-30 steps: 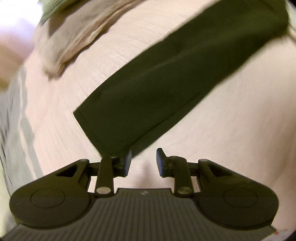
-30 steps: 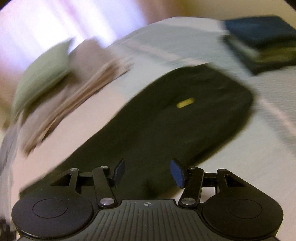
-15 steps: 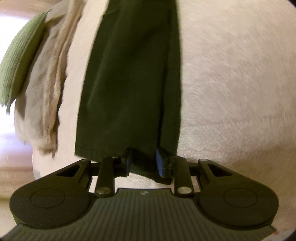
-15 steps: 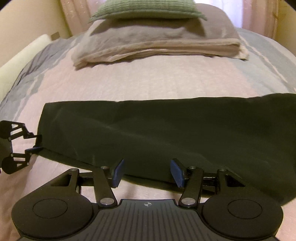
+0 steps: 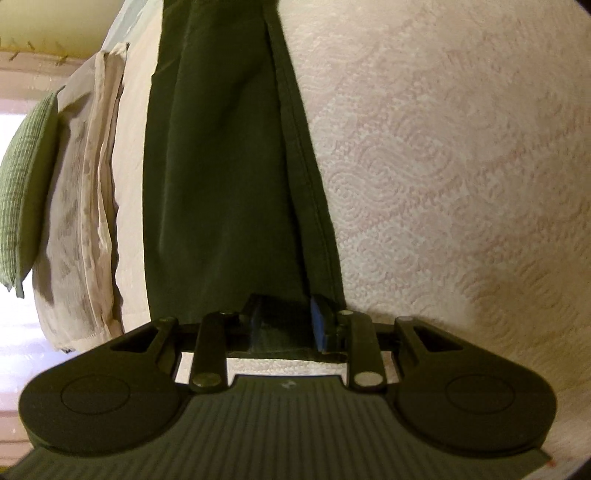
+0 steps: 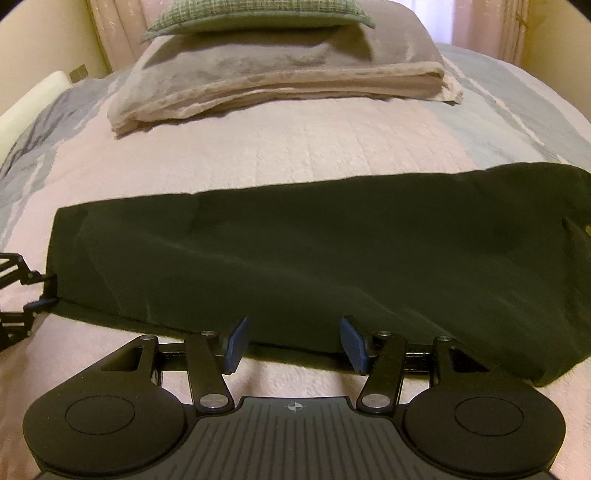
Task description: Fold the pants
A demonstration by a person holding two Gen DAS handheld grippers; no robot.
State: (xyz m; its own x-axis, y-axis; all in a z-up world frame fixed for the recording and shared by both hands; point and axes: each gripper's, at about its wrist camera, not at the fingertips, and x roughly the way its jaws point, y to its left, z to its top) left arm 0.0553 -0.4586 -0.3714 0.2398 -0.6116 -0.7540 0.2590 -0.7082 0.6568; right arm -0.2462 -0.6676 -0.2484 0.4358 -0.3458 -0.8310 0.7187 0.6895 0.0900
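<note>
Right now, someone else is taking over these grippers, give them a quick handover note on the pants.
Left gripper: open, jaws straddling the hem end of the pants, not clamped.
Right gripper: open, holding nothing, at the pants' near long edge.
The pants lie flat across the bedspread, legs stacked lengthwise, waist to the right.
Done: legs laid together.
Left: grip the hem, probably carry it to the waist, then fold again.

The pants (image 6: 314,266) lie flat across the bed (image 6: 295,155), running left to right in the right wrist view. Behind them, a folded blanket (image 6: 280,85) rests on the bed with a cushion (image 6: 258,16) on top. The left claw (image 5: 286,317) sits at the hem end, with the fabric between its fingers. The right claw (image 6: 293,345) is at the near edge of the pants.
</note>
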